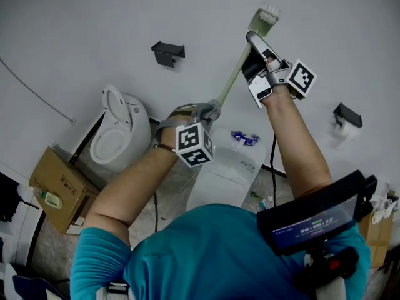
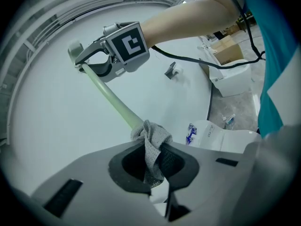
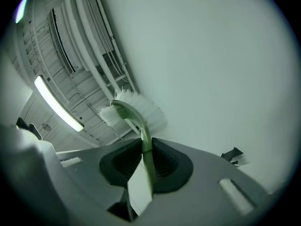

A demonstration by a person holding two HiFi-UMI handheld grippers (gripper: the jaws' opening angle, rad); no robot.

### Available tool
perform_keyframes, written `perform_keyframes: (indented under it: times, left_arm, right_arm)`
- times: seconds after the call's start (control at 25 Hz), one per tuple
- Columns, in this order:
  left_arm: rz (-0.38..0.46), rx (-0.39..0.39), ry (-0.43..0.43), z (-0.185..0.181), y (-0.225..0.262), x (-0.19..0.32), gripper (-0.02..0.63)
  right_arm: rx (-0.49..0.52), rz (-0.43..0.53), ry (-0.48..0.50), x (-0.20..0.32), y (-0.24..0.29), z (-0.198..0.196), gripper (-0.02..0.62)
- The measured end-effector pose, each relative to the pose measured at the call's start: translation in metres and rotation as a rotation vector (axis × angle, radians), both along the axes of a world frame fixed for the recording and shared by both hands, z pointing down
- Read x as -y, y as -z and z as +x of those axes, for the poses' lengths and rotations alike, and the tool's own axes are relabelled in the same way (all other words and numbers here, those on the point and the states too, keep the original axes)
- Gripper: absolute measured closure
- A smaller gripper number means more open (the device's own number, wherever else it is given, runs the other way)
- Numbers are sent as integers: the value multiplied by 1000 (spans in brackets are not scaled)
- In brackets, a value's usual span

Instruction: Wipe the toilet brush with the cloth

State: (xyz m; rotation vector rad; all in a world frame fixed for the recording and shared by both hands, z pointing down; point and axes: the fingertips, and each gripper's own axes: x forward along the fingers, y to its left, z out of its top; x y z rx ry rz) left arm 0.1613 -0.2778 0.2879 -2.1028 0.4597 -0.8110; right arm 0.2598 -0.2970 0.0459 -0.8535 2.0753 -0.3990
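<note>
Bare wall behind raised toilet brush

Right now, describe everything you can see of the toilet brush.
The toilet brush is a slim pale green stick, plastic by its look, with a curved neck and white bristles. It slants up in the air before a white wall, head uppermost. The right gripper is shut on the handle below the head; the left gripper holds a grey cloth bunched round its lower end.
</note>
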Motion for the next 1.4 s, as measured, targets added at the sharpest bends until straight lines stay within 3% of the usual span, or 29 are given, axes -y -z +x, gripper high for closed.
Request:
perform_keyframes:
  times: [0.4, 0.56, 0.8, 1.12, 1.4]
  left_arm:
    - [-29, 25, 33, -11, -23, 10, 568]
    - [-81, 1, 43, -20, -28, 9, 568]
    - [-284, -133, 81, -44, -26, 15, 568]
    - [-713, -309, 58, -47, -33, 3, 568]
    - [-787, -327, 36, -40, -32, -6, 568]
  right_arm:
    - [5, 37, 31, -13, 12, -5, 532]
    - [-48, 49, 40, -22, 15, -15, 532]
    - [-136, 74, 88, -38, 15, -38, 532]
    - [-177, 134, 173, -52, 17, -71, 532]
    - [-226, 139, 206, -53, 5, -90, 532]
